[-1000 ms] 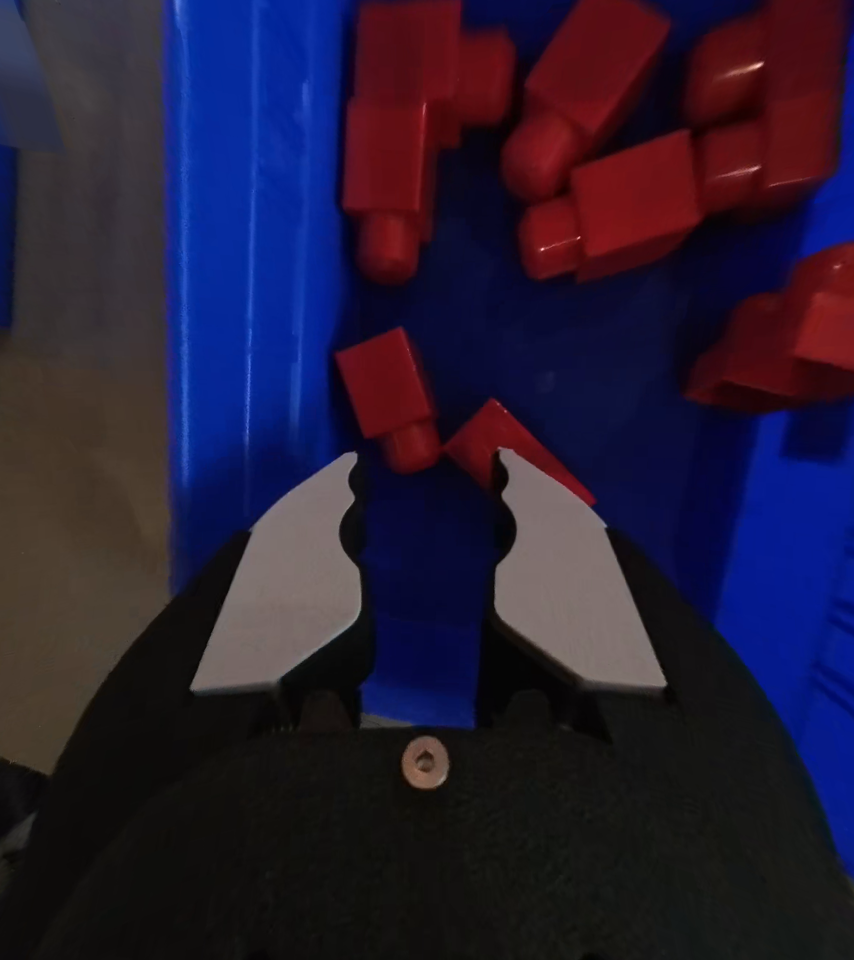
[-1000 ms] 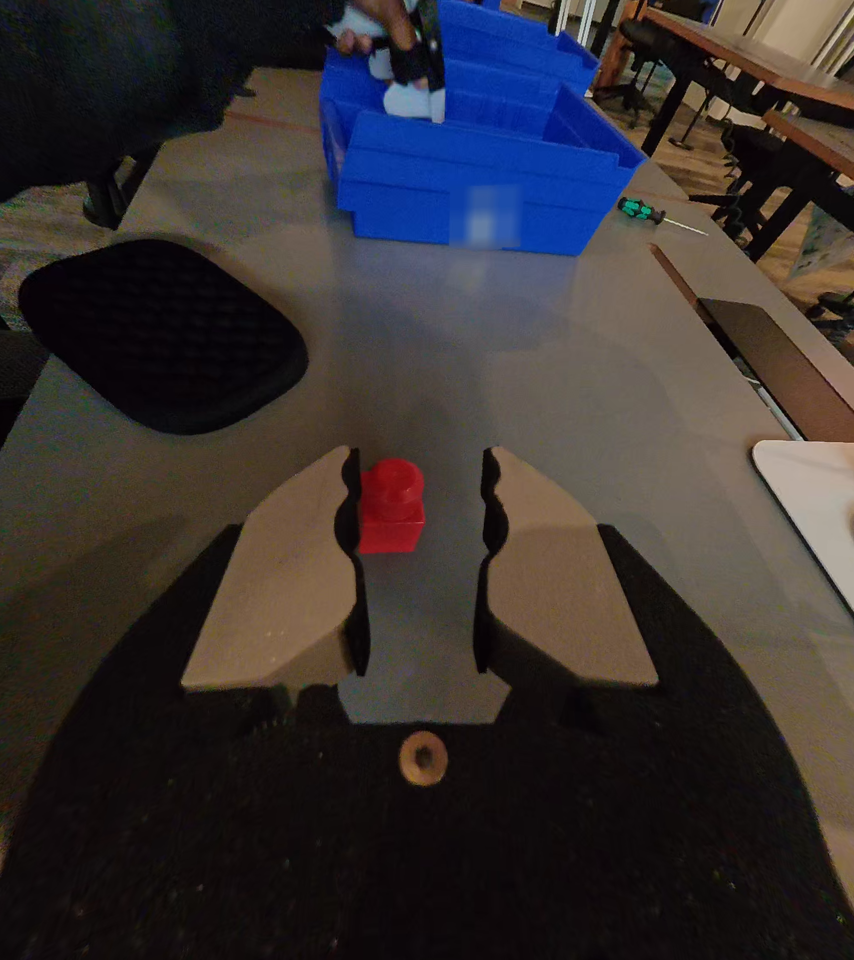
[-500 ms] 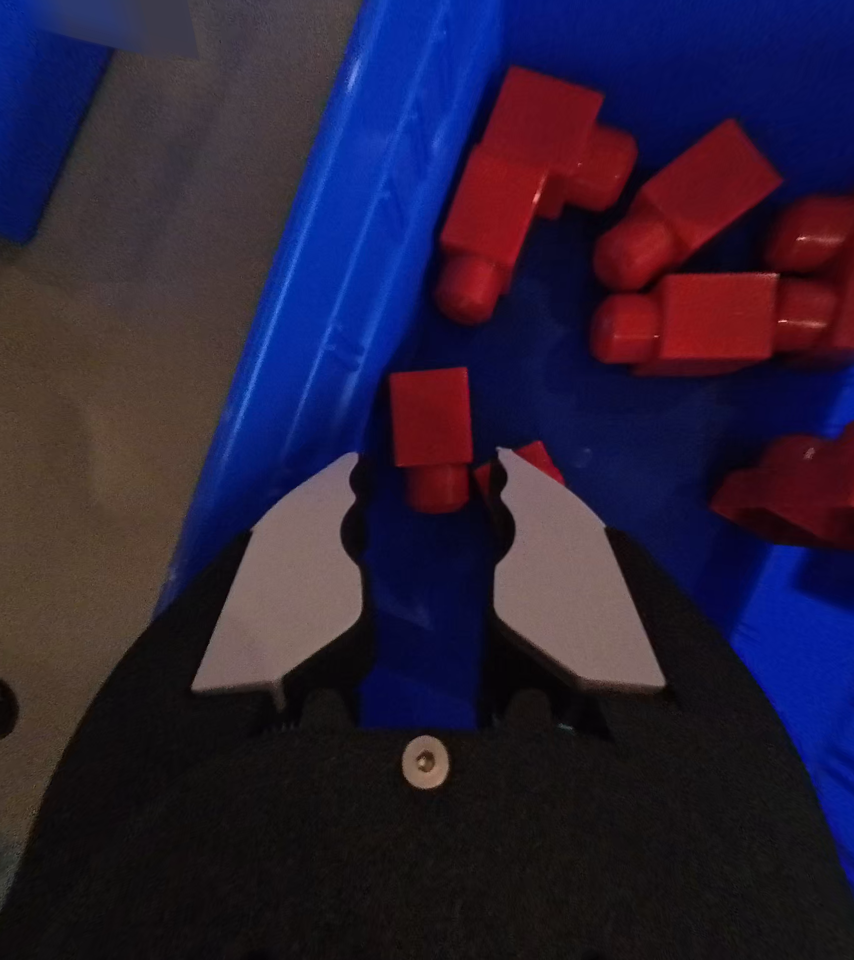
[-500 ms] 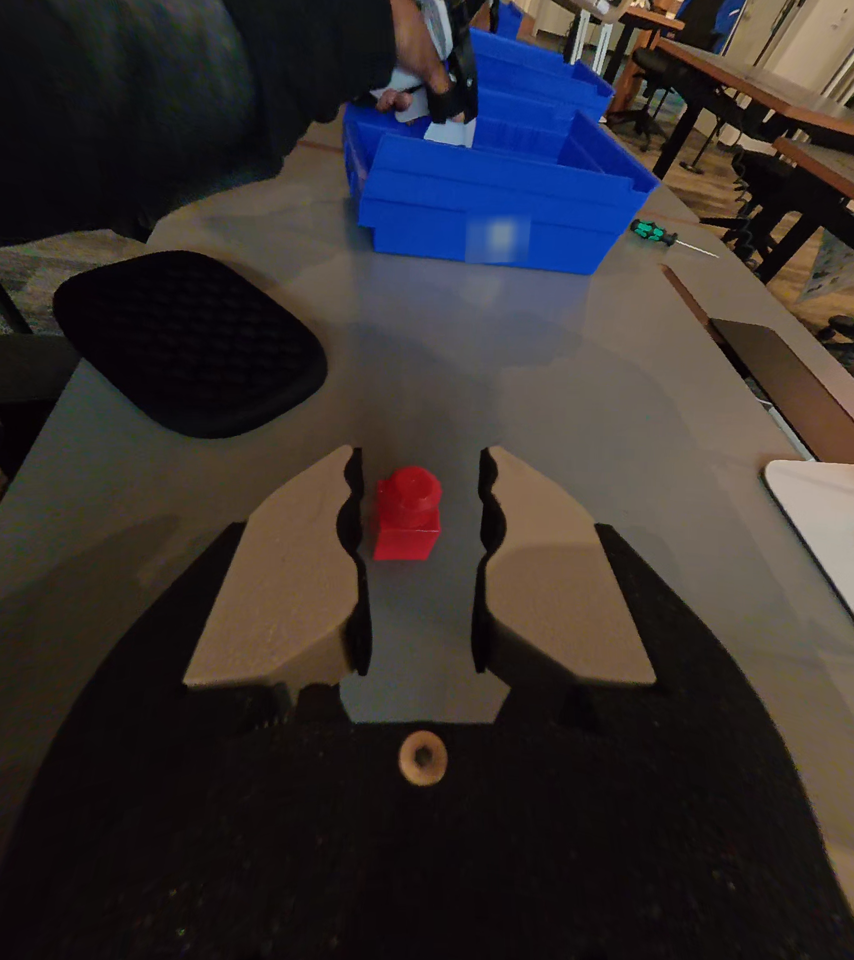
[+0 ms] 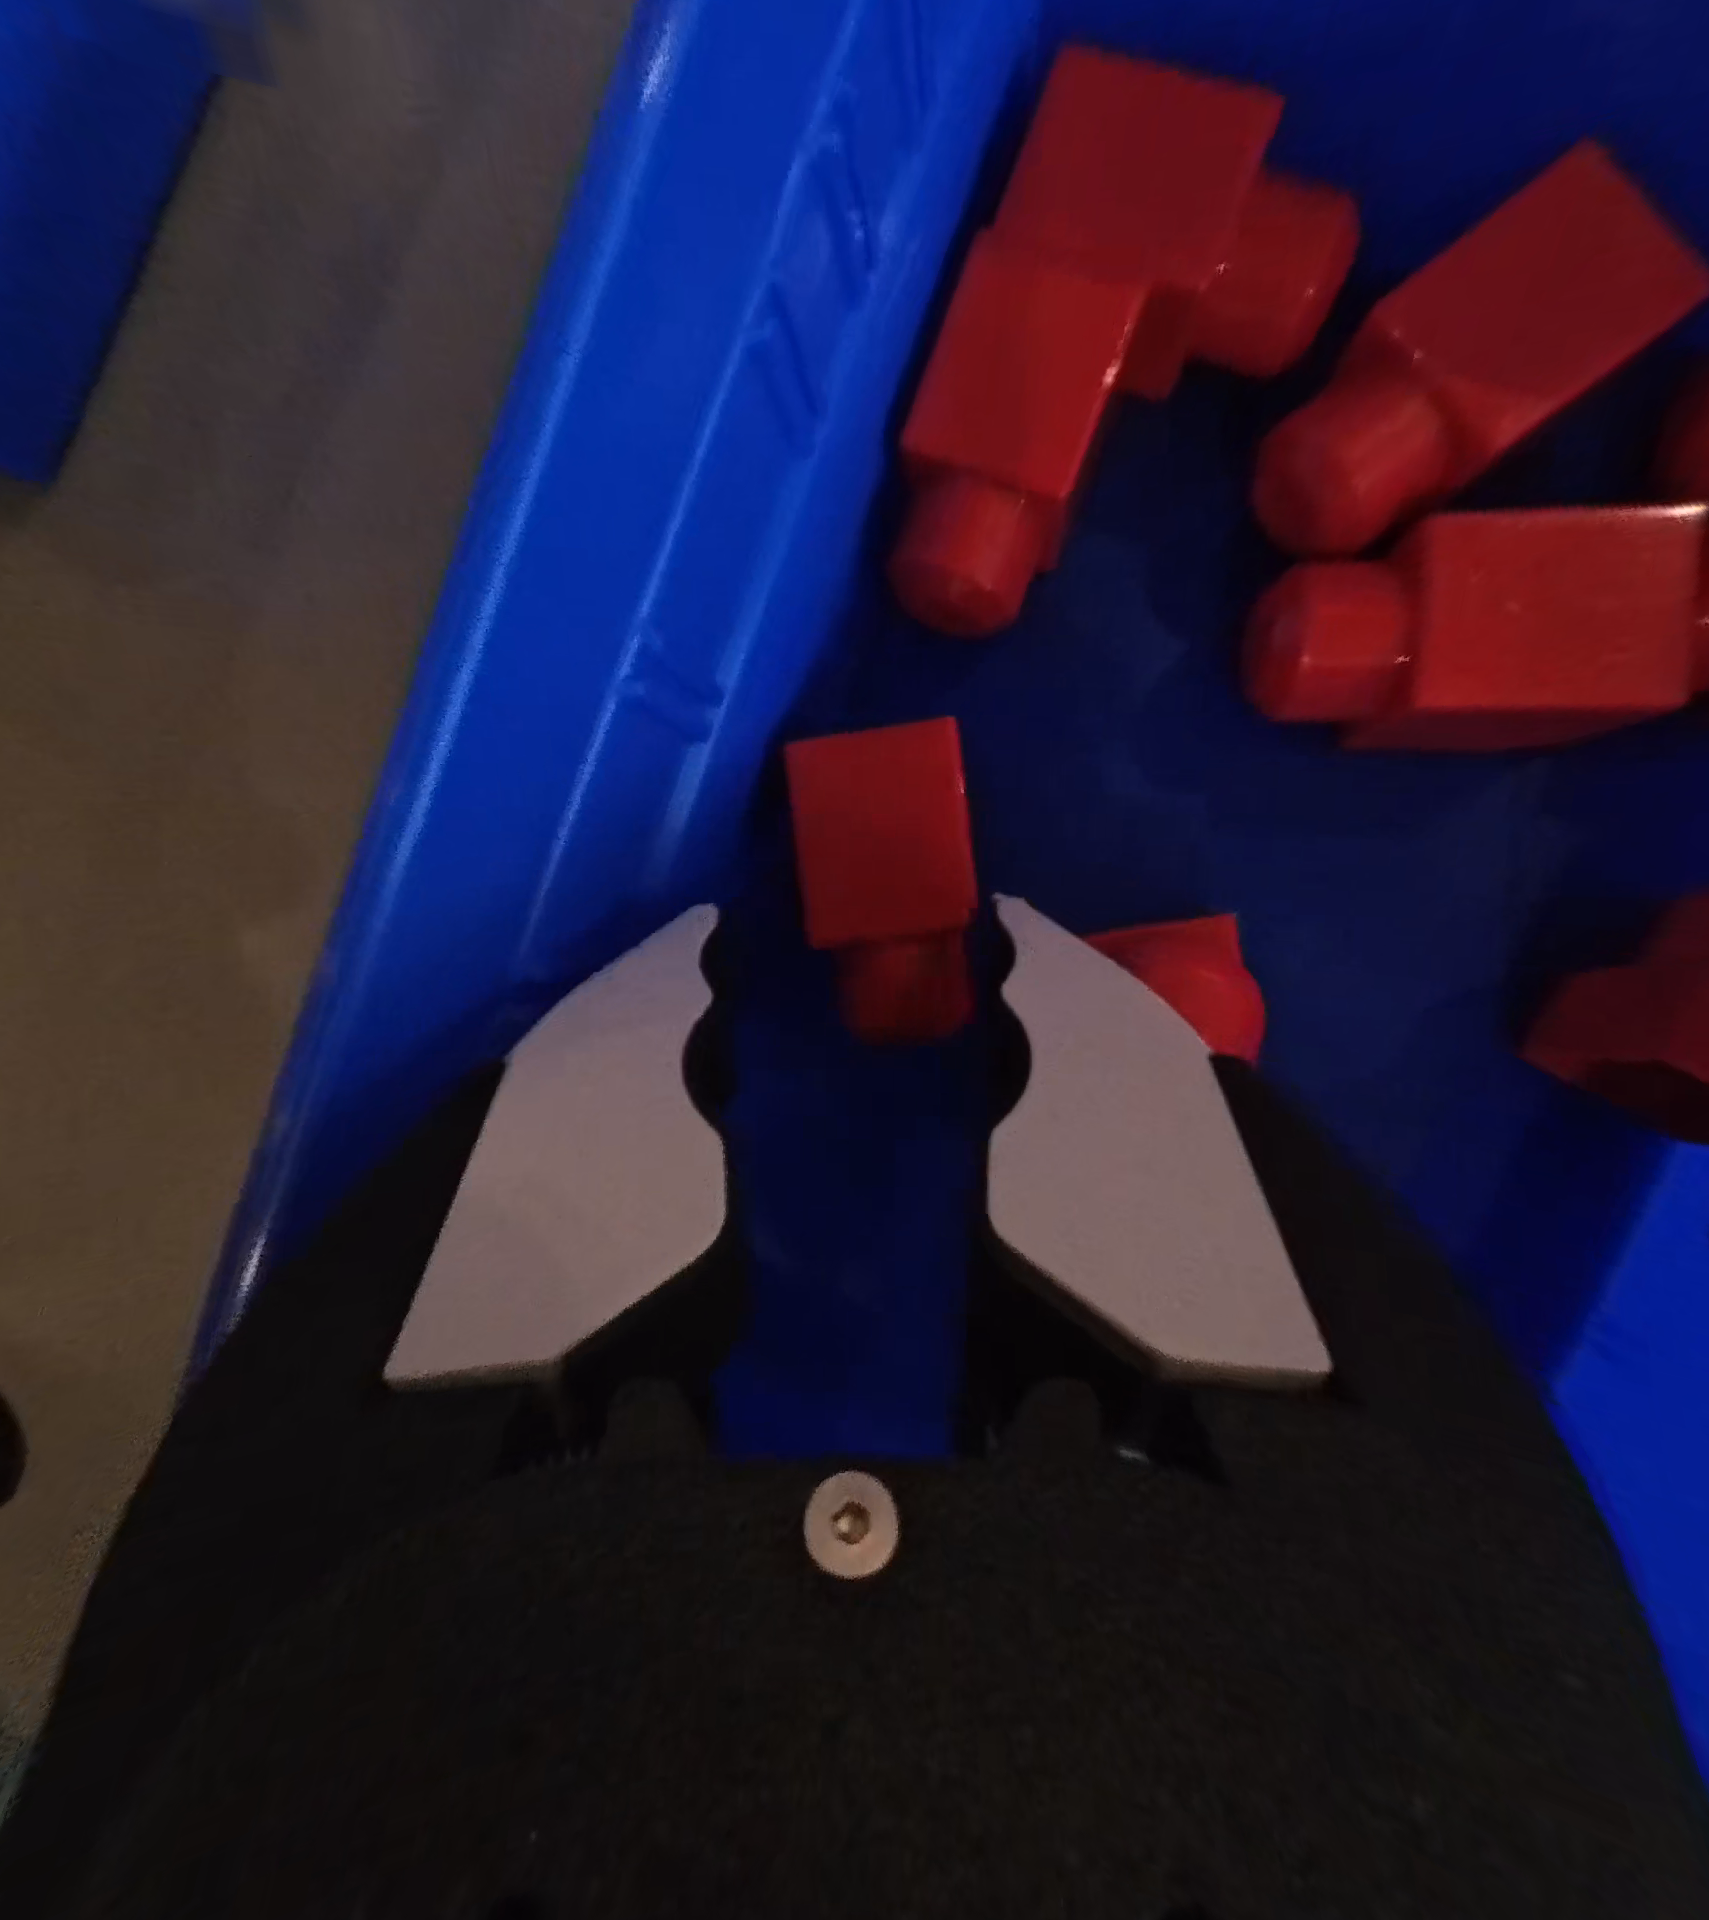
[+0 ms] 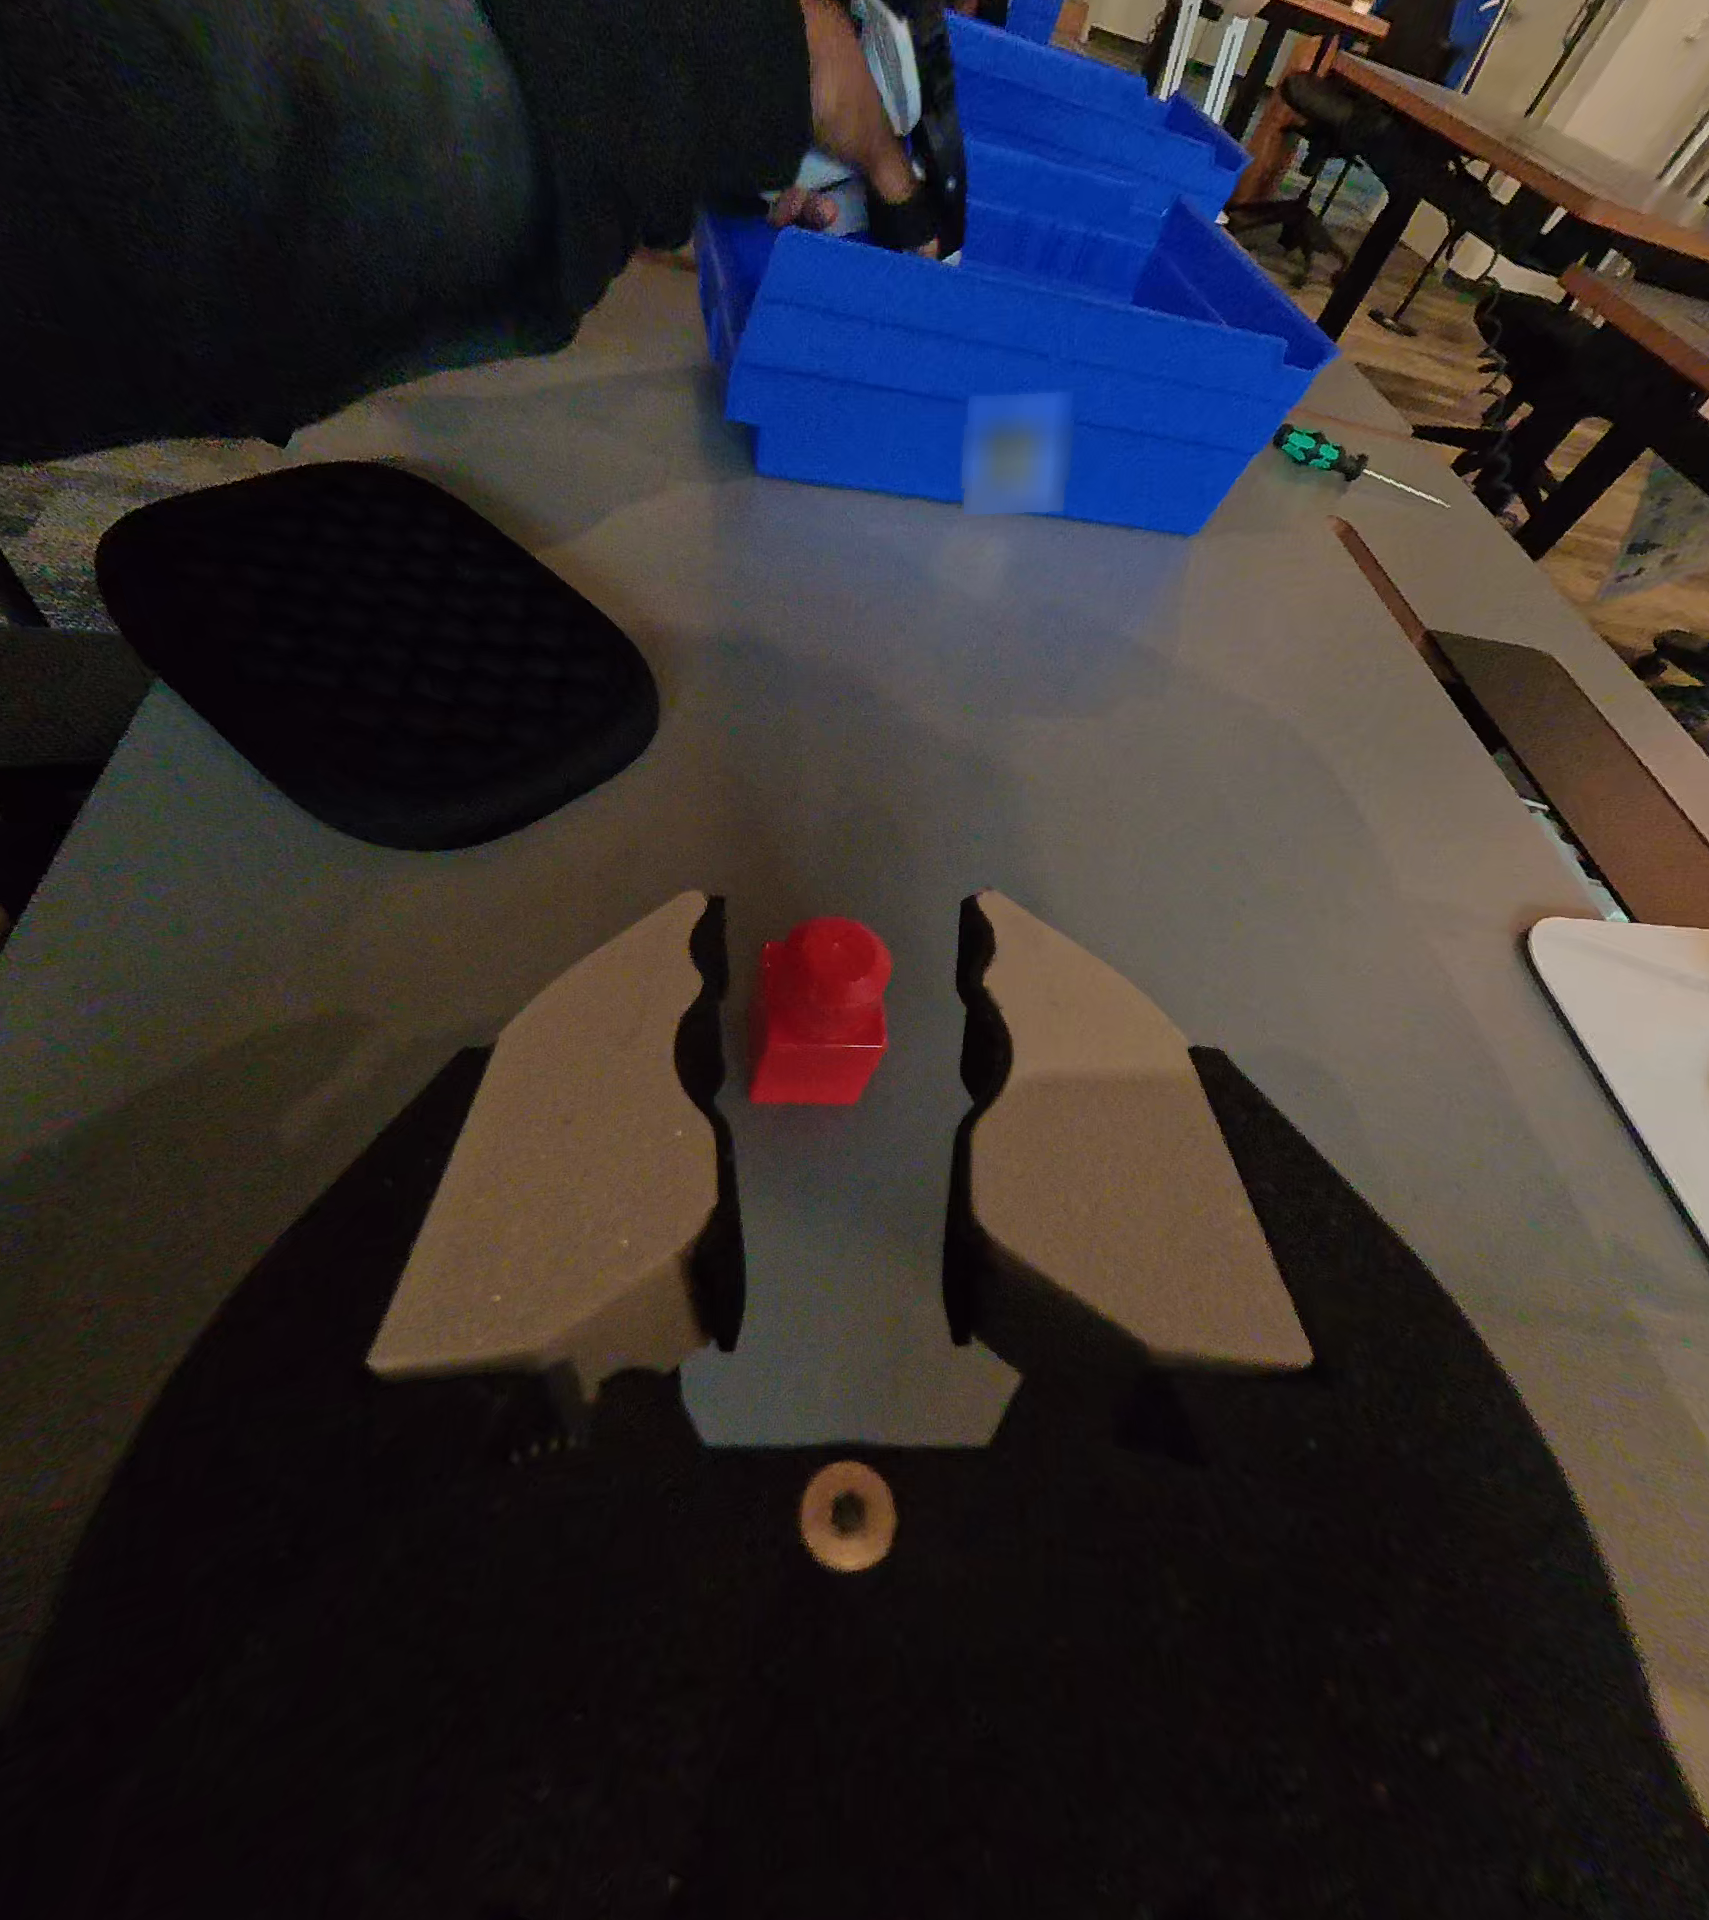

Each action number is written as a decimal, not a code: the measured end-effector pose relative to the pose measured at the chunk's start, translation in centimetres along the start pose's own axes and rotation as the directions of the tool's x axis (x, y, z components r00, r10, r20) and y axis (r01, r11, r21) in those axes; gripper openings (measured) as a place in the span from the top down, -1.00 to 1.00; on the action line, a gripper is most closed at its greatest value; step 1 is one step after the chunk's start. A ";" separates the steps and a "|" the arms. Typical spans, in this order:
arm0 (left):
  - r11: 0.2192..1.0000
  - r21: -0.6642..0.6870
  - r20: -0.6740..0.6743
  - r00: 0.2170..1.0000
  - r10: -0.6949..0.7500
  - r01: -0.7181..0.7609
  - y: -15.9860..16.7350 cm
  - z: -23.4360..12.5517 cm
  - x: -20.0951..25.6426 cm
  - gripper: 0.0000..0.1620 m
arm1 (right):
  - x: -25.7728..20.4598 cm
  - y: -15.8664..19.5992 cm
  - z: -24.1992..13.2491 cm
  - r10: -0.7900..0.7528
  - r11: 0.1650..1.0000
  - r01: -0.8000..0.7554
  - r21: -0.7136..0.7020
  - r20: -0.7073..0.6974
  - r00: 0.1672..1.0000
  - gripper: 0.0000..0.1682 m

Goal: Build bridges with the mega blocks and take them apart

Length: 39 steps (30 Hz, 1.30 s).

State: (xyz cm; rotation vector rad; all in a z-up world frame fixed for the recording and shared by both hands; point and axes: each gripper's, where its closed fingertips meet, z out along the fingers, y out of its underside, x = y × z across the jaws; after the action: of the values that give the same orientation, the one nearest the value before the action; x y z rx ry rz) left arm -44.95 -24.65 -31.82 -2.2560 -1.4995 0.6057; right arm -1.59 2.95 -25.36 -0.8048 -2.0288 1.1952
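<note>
Left hand-held gripper is down inside the blue bin, jaws moderately wide with nothing gripped. A small red block lies on its side between the fingertips, its peg pointing back toward the gripper and near the right finger; contact is unclear. It sits close to the bin's left wall, so the approach is likely angled to keep the left finger off that wall. Judging by the line-up, the step is picking this block for the build.

The bin also holds several more loose red blocks: a joined pair up top, single blocks and to the right, another partly hidden behind the right finger, and a darker wide piece at the right edge. All lie tumbled on their sides, none stacked into a bridge.

Right hand-held gripper hovers low over the grey table, jaws wide and empty. One red block stands upright between the fingers, peg up and nearer the left finger, with a gap on both sides. It is probably the first bridge pier, placed peg-up so the next piece can press on.

Farther back on the table are the blue bins, with the person's hand reaching in. A screwdriver lies beside them, a black pad to the left and a white tray at the right. The build has barely started.
</note>
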 end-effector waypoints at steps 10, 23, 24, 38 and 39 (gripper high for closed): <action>0.997 -0.013 0.048 0.996 0.080 -0.080 0.5 1.9 0.2 0.54 | 0.0 0.3 0.1 -0.004 1.000 0.004 -0.017 -0.003 1.000 0.50; 0.810 0.512 -0.489 0.678 0.549 -0.286 1.6 -15.0 14.3 0.55 | -0.3 -0.1 0.4 -0.004 1.000 0.004 0.000 0.011 1.000 0.51; 0.771 0.553 -0.509 0.605 0.612 -0.315 2.8 -16.7 16.3 0.55 | -0.4 -0.4 0.4 -0.001 1.000 0.001 0.010 0.014 1.000 0.51; 0.266 0.754 -0.445 -0.168 0.880 -0.601 20.7 -26.8 34.7 0.55 | -2.4 -3.0 0.5 0.041 0.989 -0.056 0.137 0.111 0.993 0.47; 0.249 0.757 -0.436 -0.184 0.881 -0.604 21.0 -27.0 35.0 0.55 | -2.6 -3.0 0.6 0.036 0.990 -0.052 0.133 0.118 0.992 0.47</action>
State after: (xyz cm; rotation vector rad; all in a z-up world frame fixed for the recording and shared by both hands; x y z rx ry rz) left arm -2.23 -1.66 -25.19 -2.3042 0.6834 -0.1843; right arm -1.02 -0.54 -23.45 -0.7327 -2.0039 1.4184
